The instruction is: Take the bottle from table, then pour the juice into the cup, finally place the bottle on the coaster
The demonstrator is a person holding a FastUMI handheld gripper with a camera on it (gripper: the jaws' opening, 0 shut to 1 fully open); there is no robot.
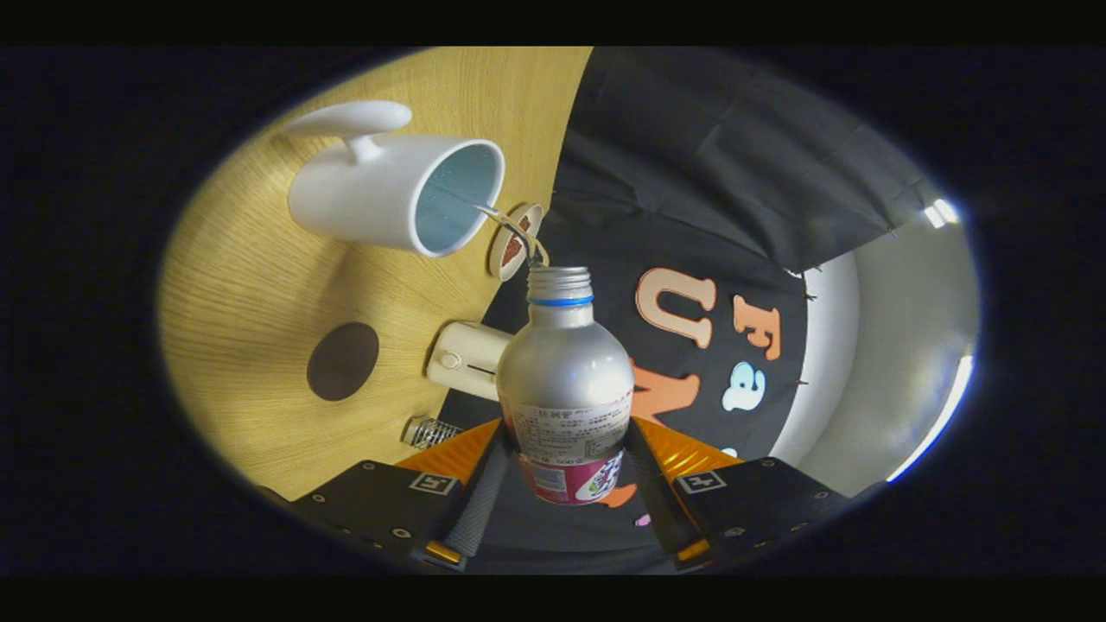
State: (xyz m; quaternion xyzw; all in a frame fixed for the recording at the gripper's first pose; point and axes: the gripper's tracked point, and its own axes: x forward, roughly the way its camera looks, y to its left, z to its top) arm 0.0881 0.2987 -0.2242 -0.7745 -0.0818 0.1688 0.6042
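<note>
Pouring is underway: tongs [566, 471] pinch the silver aluminium juice bottle [566, 380], tipped toward the white ceramic cup [380, 194]; the round dark coaster [343, 361] awaits.

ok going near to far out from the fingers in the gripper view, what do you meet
gripper shut on the bottle → bottle's open mouth → thin stream of juice → white cup

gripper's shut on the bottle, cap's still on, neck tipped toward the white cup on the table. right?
Not quite: the cap is off. The gripper view shows the bottle with an open threaded mouth and a thin stream running from it into the white cup. The rest holds: the gripper has both fingers pressed on the bottle's lower body, and the neck is tipped toward the cup on the table.
</note>
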